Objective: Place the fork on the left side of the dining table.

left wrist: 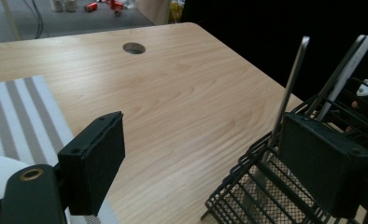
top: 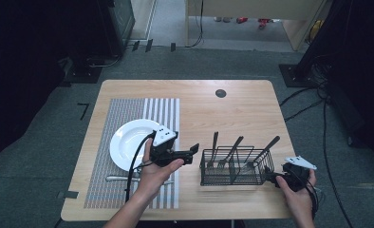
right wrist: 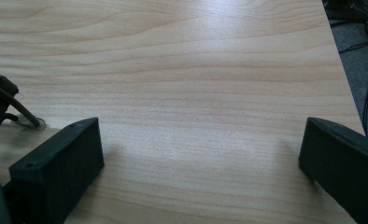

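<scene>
The left gripper [top: 195, 150], jaws wide, is reaching toward the basket [top: 232, 167] of 3 utensils just ahead; the right gripper [right wrist: 201, 154] is resting wide beside it. Nudging could tip the basket.

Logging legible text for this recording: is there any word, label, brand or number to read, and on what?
None can be read. The wire basket, plate, striped placemat and table carry no visible lettering; the cans on the far floor are too blurred to read.
</scene>
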{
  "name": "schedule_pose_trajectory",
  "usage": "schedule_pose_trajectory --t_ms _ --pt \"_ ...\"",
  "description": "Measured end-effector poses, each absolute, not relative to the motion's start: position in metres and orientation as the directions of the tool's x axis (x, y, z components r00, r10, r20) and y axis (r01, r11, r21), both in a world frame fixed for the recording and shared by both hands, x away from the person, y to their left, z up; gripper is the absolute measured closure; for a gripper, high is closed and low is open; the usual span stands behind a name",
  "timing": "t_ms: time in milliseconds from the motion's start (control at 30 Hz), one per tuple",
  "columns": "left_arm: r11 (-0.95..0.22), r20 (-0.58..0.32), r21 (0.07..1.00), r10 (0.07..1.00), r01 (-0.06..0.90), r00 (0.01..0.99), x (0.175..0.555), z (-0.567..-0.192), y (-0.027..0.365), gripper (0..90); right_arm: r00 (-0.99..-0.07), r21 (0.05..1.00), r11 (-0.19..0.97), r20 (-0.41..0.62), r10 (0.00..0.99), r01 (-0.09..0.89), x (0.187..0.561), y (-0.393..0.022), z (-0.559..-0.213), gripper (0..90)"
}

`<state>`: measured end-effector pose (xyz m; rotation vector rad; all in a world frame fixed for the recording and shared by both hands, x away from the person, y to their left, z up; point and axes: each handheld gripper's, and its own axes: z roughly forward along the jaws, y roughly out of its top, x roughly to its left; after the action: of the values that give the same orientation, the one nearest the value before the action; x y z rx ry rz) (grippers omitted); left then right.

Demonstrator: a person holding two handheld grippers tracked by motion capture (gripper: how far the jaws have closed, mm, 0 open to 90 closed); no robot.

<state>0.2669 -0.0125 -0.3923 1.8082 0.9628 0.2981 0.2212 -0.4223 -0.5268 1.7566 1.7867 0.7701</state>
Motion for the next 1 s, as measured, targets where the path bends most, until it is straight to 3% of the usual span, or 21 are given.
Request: schedule_pose_trajectory --t_ms 233,300,833,1000 --pt "-0.188 -0.216 0.863 0.702 0.469 0.679 0.269 -0.391 -0.028 17.2 -0.029 0.708 0.0 0.029 0.999 0.706 0.221 -0.422 -0.527 0.0" --pt "-0.188 -0.213 0.864 0.704 0.467 0.678 0.269 -0.39 -0.033 22.5 -0.029 0.708 0.0 0.029 0.999 0.706 0.221 -0.422 -0.527 0.0" --pt "-0.253 -0.214 0.846 0.645 0.47 0.733 0.277 -0.388 -0.066 37.3 -0.029 0.709 0.0 0.029 0.999 0.706 0.221 -0.422 -0.527 0.0" --pt "-0.268 -0.233 0.841 0.604 0.469 0.762 0.283 -0.385 -0.075 53.5 -0.029 0.709 0.0 0.028 0.999 0.705 0.221 -0.422 -0.527 0.0"
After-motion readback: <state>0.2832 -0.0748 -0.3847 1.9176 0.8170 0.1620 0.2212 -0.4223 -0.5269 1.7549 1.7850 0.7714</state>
